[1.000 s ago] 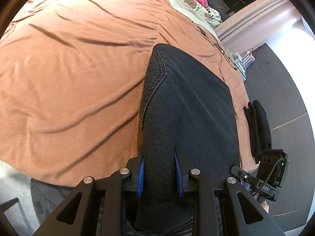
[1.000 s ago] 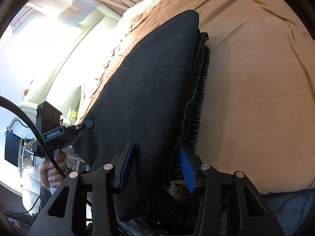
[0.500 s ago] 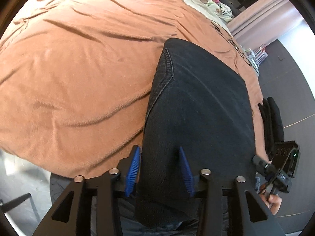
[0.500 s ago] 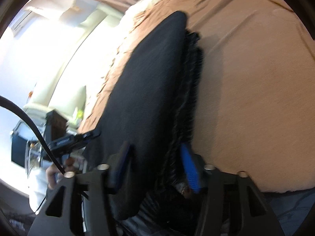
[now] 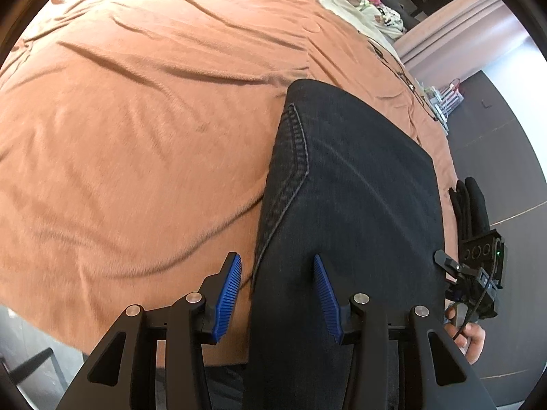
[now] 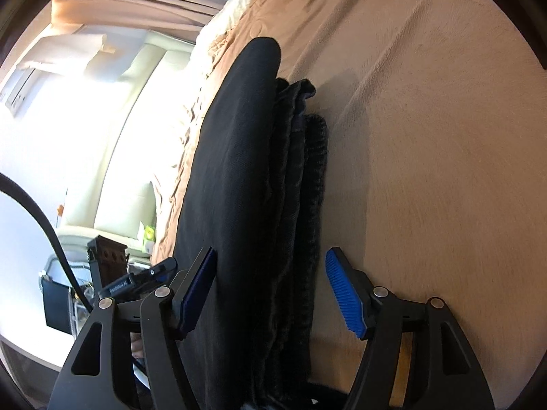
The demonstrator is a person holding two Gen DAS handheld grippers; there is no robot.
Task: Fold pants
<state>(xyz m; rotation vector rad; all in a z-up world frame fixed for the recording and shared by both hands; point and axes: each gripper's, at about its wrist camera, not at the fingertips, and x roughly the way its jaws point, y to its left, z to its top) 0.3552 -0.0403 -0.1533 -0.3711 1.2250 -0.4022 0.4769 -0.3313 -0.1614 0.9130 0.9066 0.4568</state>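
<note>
A: Between the blue ribbed fingers (image 5: pixel 229 294) of the left gripper (image 5: pixel 278 295), what do you make out?

B: One pair of folded pants (image 5: pixel 345 212), dark denim with a stitched seam curving down the near edge. Those fingers stand released: the left pad is clear of the cloth with bedspread showing in the gap, the right pad lies over the top of the denim without pinching it. The jaws have just been opening.

A: And the right gripper (image 6: pixel 273 294)?

B: Same ribbed blue fingers (image 6: pixel 345 299), also released and just been opening. The pants (image 6: pixel 239 177) pass between them edge-on, stacked in several layers I cannot count for sure; one pad is near the smooth dark top face, the other stands apart from the frayed-looking lower layers.

A: Where do the pants lie?

B: On the bed, atop a soft, wrinkled orange-brown bedspread (image 5: pixel 143 130), close to its near edge. Their lower end is cut off behind the black gripper frames.

A: Anything further out?

B: A hand (image 5: pixel 470 340) holding the other gripper at the right border, partly hidden. One dark folded garment (image 5: pixel 473 205) beyond the pants, details unclear. The bright background in the right wrist view is washed out.
</note>
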